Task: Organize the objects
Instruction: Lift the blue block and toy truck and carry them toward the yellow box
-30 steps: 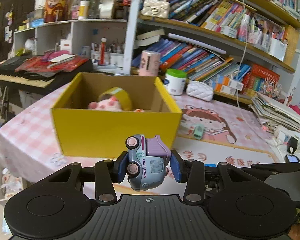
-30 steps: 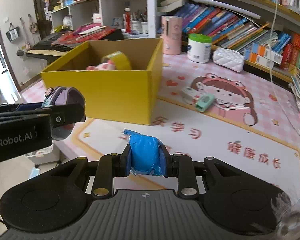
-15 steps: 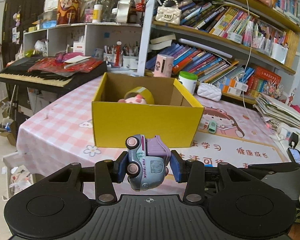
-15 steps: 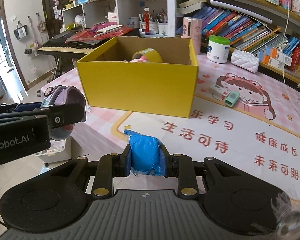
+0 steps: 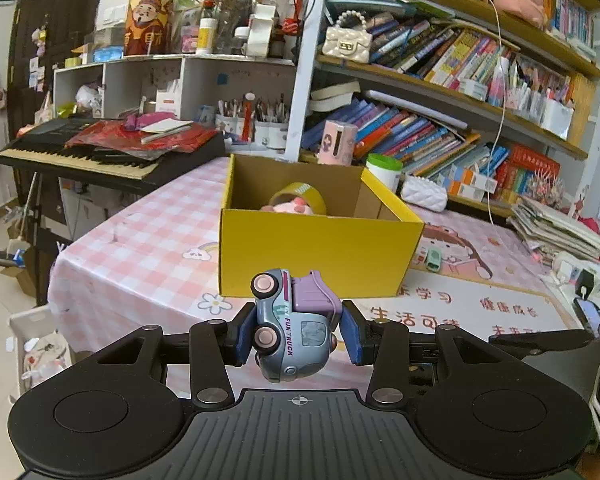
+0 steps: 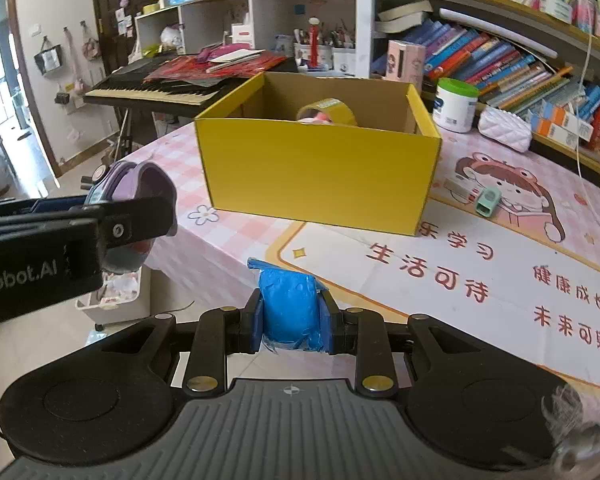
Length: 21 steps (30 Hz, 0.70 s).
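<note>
My left gripper (image 5: pixel 296 336) is shut on a grey-and-purple toy truck (image 5: pixel 292 332), held in the air in front of the table's near edge. It also shows at the left of the right wrist view (image 6: pixel 128 216). My right gripper (image 6: pixel 292 320) is shut on a blue wrapped packet (image 6: pixel 290 308). An open yellow cardboard box (image 5: pixel 320 248) stands on the table ahead, also in the right wrist view (image 6: pixel 320 176). Inside it lie a roll of yellow tape (image 5: pixel 300 196) and a pink plush toy (image 5: pixel 288 209).
The table has a pink checked cloth (image 5: pixel 148 240) and a printed mat (image 6: pixel 480 276). A small green item (image 6: pixel 488 200), a white jar with green lid (image 6: pixel 456 106) and a white pouch (image 6: pixel 504 128) lie behind and right of the box. A keyboard (image 5: pixel 80 156) and bookshelves stand behind.
Both grippers have drawn back from the table, each still holding its object. The yellow box now looks smaller and farther away.
</note>
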Each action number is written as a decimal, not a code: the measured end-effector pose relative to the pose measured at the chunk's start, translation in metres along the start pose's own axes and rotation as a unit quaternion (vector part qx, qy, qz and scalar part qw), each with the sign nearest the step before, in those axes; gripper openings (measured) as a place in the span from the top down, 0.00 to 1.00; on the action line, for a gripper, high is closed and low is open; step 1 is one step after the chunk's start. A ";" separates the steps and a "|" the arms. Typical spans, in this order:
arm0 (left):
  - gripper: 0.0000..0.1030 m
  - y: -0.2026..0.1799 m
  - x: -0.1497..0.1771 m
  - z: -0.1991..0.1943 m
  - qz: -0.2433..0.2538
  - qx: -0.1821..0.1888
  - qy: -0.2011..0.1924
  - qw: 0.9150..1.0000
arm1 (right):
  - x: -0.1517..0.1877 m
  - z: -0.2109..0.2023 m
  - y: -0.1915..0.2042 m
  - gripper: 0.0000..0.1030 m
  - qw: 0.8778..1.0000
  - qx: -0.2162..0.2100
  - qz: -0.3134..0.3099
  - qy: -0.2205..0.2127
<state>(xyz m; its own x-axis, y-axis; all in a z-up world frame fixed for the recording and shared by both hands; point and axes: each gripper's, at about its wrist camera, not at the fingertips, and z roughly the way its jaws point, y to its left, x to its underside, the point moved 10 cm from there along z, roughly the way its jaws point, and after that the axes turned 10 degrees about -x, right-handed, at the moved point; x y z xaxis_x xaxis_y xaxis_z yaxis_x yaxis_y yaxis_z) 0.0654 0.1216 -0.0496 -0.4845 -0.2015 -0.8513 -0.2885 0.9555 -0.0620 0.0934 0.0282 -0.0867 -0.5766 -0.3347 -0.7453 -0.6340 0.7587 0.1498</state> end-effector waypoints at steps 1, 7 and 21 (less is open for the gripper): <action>0.59 0.001 -0.001 0.000 -0.002 0.001 -0.001 1.000 | -0.001 0.001 0.002 0.75 1.000 0.000 -0.003 0.001; 0.59 0.005 -0.005 0.004 -0.010 0.005 -0.003 1.000 | -0.005 0.004 0.003 0.76 1.000 0.003 -0.009 0.006; 0.59 0.002 -0.061 0.037 -0.008 -0.006 -0.055 0.998 | -0.079 0.015 -0.039 0.76 0.997 0.042 0.004 -0.065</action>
<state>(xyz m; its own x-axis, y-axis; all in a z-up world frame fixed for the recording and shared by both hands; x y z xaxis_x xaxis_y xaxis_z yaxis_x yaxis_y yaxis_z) 0.1251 0.1441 -0.0171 -0.3862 -0.1917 -0.9023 -0.3054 0.9496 -0.0710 0.1719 0.0335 -0.0435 -0.5061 -0.2578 -0.8230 -0.5813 0.8069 0.1047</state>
